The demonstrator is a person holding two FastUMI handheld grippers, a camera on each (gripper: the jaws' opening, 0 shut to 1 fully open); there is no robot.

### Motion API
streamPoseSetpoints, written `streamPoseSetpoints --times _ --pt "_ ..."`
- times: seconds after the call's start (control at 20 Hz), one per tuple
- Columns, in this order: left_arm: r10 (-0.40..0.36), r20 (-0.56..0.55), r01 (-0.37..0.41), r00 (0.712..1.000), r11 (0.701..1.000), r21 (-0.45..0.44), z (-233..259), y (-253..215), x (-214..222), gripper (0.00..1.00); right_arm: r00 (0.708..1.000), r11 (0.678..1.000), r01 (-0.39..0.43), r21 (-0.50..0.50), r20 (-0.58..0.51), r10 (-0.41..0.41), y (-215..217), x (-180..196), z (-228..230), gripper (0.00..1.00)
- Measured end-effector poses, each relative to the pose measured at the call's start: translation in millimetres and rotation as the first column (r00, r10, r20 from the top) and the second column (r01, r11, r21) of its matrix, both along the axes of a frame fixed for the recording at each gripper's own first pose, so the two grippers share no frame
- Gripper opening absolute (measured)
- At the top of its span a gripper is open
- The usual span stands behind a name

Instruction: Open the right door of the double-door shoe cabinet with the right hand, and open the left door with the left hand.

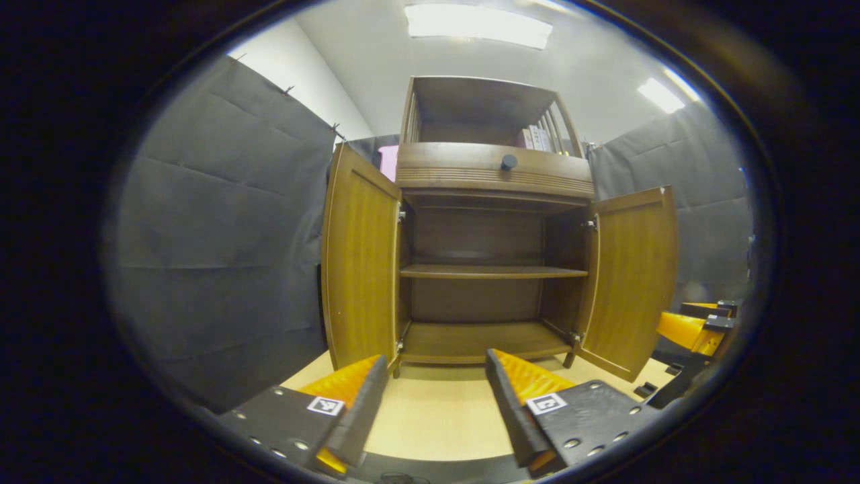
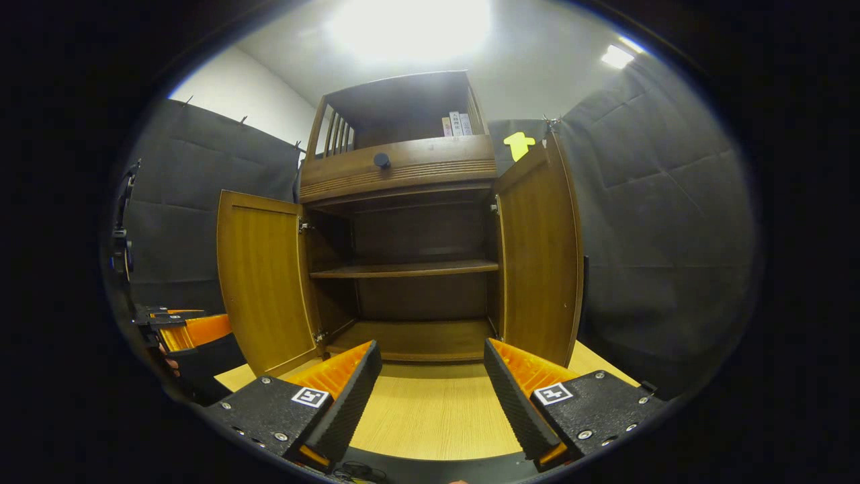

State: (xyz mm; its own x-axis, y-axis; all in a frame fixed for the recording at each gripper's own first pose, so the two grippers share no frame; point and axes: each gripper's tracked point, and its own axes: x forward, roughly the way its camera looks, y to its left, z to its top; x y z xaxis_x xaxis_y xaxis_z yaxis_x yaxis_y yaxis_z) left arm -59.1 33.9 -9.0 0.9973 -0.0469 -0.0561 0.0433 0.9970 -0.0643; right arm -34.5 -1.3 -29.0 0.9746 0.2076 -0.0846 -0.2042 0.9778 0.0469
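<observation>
The brown wooden shoe cabinet (image 1: 494, 176) (image 2: 403, 168) stands on a light wooden floor with both doors swung wide. In the left gripper view its left door (image 1: 359, 269) is close ahead and its right door (image 1: 635, 282) angles outward. In the right gripper view the right door (image 2: 541, 262) is nearest and the left door (image 2: 262, 289) stands out to the side. Inside are a middle shelf (image 1: 490, 271) and a bare bottom board. My left gripper (image 1: 437, 403) (image 2: 181, 329) is open, holding nothing, short of the cabinet. My right gripper (image 2: 433, 396) (image 1: 699, 329) is likewise open and apart from the doors.
Above the doors runs a drawer with a round dark knob (image 1: 508, 162) (image 2: 381, 160). An open top shelf holds a few books (image 1: 537, 138) (image 2: 455, 124). Black cloth walls (image 1: 222, 235) (image 2: 665, 222) close in on both sides. Light floor (image 1: 437, 417) lies before the cabinet.
</observation>
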Motion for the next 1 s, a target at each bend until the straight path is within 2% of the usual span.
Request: streamPoseSetpoints --times 0.1,0.6,1.0 --pt "0.036 -0.002 -0.036 0.999 0.999 0.020 -2.5 11.1 1.5 0.98 1.000 1.000 0.002 0.001 0.006 -0.002 0.7 -0.4 2.4 0.94" --pt "0.072 0.051 -0.075 0.996 0.996 0.047 10.5 31.1 -1.1 0.99 0.999 0.999 0.033 0.011 0.028 -0.034 3.5 2.0 7.9 0.95" --pt "0.053 0.064 -0.057 0.997 0.996 0.063 12.7 29.7 0.8 0.99 0.998 0.999 0.039 0.001 0.044 -0.039 5.6 5.1 12.3 0.93"
